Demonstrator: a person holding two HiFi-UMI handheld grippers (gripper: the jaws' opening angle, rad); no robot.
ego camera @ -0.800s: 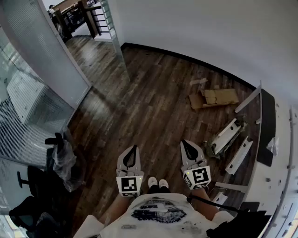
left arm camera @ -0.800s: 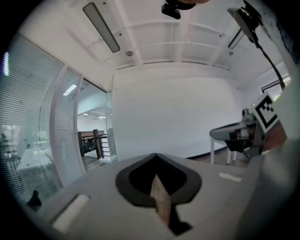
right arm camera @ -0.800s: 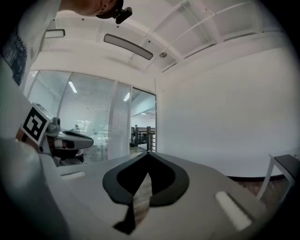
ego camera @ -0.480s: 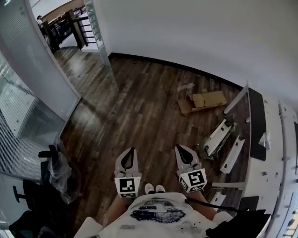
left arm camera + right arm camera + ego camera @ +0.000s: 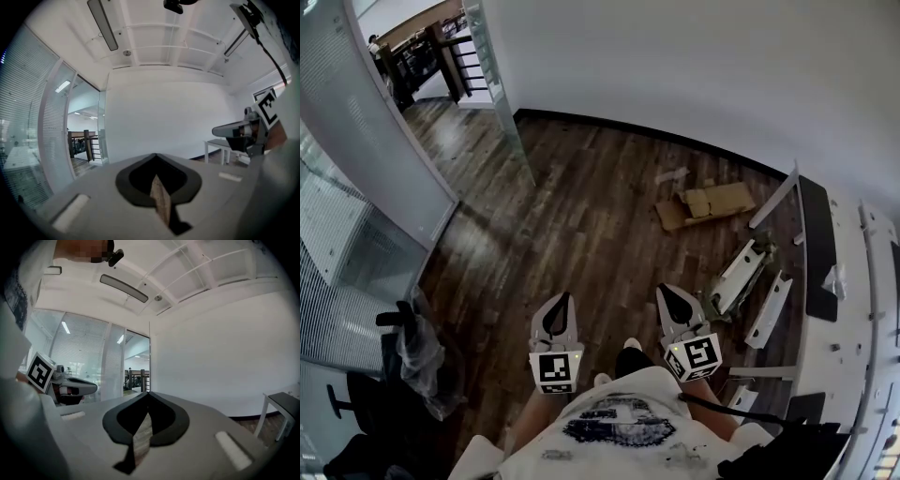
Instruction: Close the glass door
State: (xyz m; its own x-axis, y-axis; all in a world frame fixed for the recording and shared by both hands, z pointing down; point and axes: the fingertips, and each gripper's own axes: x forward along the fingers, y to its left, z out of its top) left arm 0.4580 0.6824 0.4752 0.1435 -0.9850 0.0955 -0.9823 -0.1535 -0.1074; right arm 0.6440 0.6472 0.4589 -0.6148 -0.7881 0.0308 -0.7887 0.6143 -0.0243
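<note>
**Still on the approach, both grippers empty**

Head view: the glass door [image 5: 508,103] stands open at the upper left. It is well apart from the left gripper [image 5: 561,300] and the right gripper [image 5: 666,292], which are held low in the frame over the wood floor [image 5: 581,216].

Left gripper view: the jaws are pressed together on nothing, and the doorway shows at centre left.

Right gripper view: the jaws are likewise closed and empty, with the door's edge above them.

The step in hand looks like walking up. Next, a gripper must reach the door's free edge and push.
</note>
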